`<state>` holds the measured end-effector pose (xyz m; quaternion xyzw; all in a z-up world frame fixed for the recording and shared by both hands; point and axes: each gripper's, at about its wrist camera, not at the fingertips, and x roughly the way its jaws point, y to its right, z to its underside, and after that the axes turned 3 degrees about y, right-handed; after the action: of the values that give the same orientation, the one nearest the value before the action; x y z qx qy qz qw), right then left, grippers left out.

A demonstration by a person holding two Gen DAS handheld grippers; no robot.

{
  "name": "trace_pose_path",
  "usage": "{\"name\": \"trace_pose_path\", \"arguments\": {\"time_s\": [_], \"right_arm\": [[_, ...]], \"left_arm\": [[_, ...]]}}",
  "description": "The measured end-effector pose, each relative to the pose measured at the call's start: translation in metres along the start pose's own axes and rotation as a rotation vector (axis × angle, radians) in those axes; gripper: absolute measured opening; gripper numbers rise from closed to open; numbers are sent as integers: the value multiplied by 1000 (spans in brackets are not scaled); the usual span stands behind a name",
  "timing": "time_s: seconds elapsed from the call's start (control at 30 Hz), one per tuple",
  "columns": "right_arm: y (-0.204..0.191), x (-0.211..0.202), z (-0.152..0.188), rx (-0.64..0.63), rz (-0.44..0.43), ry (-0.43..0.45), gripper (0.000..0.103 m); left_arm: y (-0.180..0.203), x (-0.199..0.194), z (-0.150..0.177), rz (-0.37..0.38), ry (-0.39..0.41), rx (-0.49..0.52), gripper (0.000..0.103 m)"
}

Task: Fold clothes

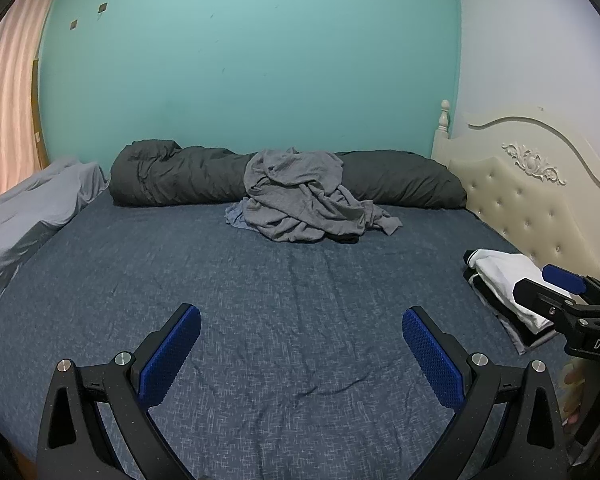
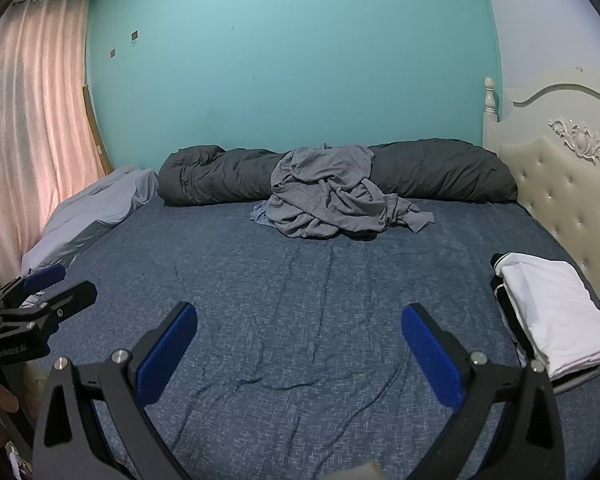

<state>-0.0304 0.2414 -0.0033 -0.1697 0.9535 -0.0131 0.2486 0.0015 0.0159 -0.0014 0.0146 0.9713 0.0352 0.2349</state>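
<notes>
A crumpled heap of grey clothes (image 1: pixel 308 200) (image 2: pixel 336 196) lies at the far middle of the bed, partly draped over a rolled dark duvet. A folded stack with a white garment on top (image 1: pixel 508 292) (image 2: pixel 552 312) rests at the bed's right side. My left gripper (image 1: pixel 300 344) hovers open over the bare blue sheet near the front edge, holding nothing. My right gripper (image 2: pixel 298 344) is open too, empty, over the same front area. Each gripper shows in the other's view: the right gripper (image 1: pixel 548 284) beside the stack, the left gripper (image 2: pixel 56 284) at the left edge.
The blue patterned sheet (image 1: pixel 260 288) (image 2: pixel 300 280) spreads wide between the grippers and the heap. A dark grey rolled duvet (image 1: pixel 172 176) (image 2: pixel 440 172) runs along the teal wall. A pale grey pillow (image 1: pixel 32 208) lies left, a cream tufted headboard (image 1: pixel 520 192) stands right, and pink curtains (image 2: pixel 32 120) hang left.
</notes>
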Motion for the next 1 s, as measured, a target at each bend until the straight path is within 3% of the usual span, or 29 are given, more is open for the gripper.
{"name": "trace_pose_path", "arguments": {"time_s": [1.0], "right_arm": [[6,1,3,8,1,-4,102]], "left_arm": [[4,0,-5,-1,2,12,103]]}}
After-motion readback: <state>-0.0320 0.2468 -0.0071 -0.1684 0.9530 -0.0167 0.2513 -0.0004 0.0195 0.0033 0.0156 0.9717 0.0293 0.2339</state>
